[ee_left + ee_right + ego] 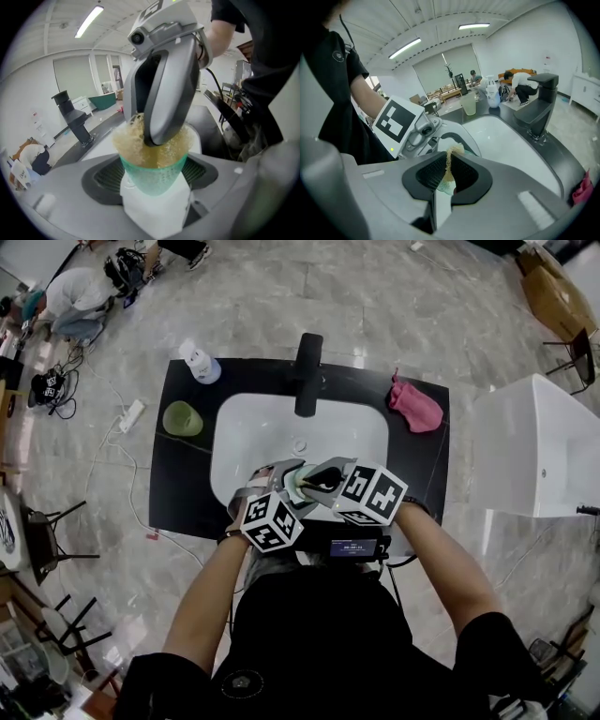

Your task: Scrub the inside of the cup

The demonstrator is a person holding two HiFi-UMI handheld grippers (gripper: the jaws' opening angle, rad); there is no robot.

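Both grippers meet over the front edge of the white sink basin (246, 432), set in a black bench (183, 486). The left gripper (284, 486) has its fingers (105, 176) clamped on a translucent green ribbed cup (151, 180), mouth tilted up toward its camera, held off the bench above the basin's near rim. A tan fibrous scrubber (129, 143) fills the inside of the cup up to the rim. The right gripper (449, 180) has its fingers (468, 176) together, pinching a thin edge of that scrubber, with the finger ends pushed down into the cup's mouth (the left gripper view shows them sunk in the tan fibres). A black faucet (307, 373) stands at the far side of the basin. A second green cup (182, 418) sits on the bench left of the basin, with a white bottle (199, 362) behind it. A pink cloth (415, 407) lies at the right of the basin. People crouch on the floor at far left.
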